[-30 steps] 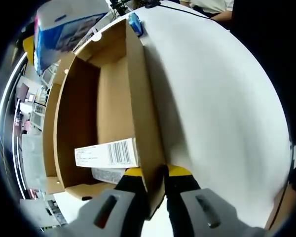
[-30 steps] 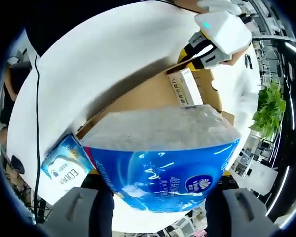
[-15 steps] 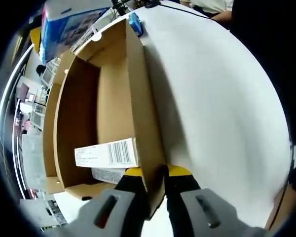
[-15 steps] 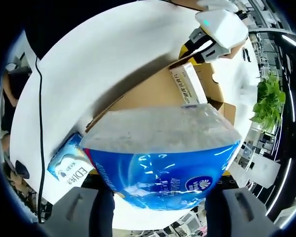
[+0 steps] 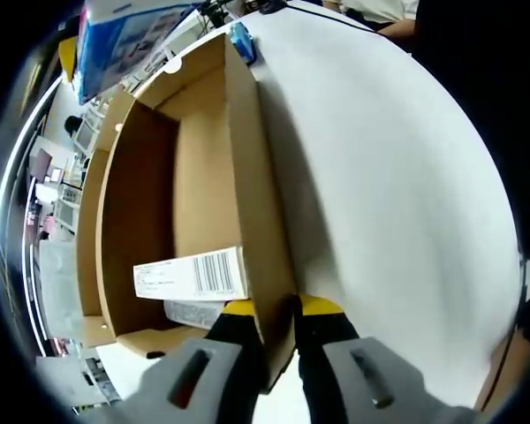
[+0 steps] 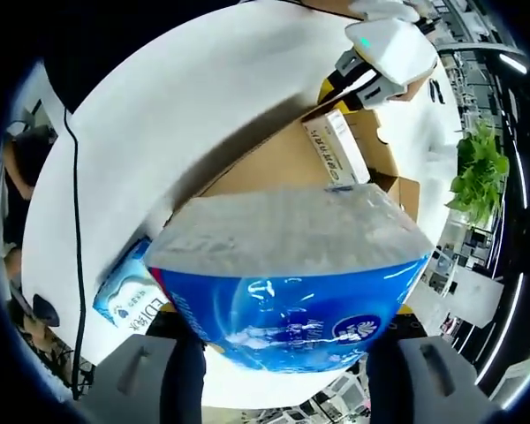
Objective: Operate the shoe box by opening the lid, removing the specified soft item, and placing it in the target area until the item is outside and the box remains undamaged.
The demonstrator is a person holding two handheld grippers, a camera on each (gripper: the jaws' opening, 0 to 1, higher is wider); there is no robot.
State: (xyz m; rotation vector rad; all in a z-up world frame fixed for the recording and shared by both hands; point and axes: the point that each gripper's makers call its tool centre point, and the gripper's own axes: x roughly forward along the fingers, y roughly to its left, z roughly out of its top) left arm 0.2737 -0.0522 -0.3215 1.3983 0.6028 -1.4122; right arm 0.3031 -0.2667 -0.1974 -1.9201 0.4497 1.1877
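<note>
An open brown cardboard shoe box lies on the white table, with a white barcode label on its near end. My left gripper is shut on the box's near side wall, one yellow-tipped jaw inside and one outside. My right gripper is shut on a blue plastic-wrapped tissue pack, held up above the box. The same tissue pack shows at the far upper left of the left gripper view. In the right gripper view the left gripper sits at the box's far end.
A small blue tissue packet lies on the table by the box's corner, also seen as the small packet at the box's far end. A black cable runs along the table edge. A green plant stands beyond the table.
The right gripper has carried the tissue pack higher and further from the box. The left gripper and the box have stayed still.
</note>
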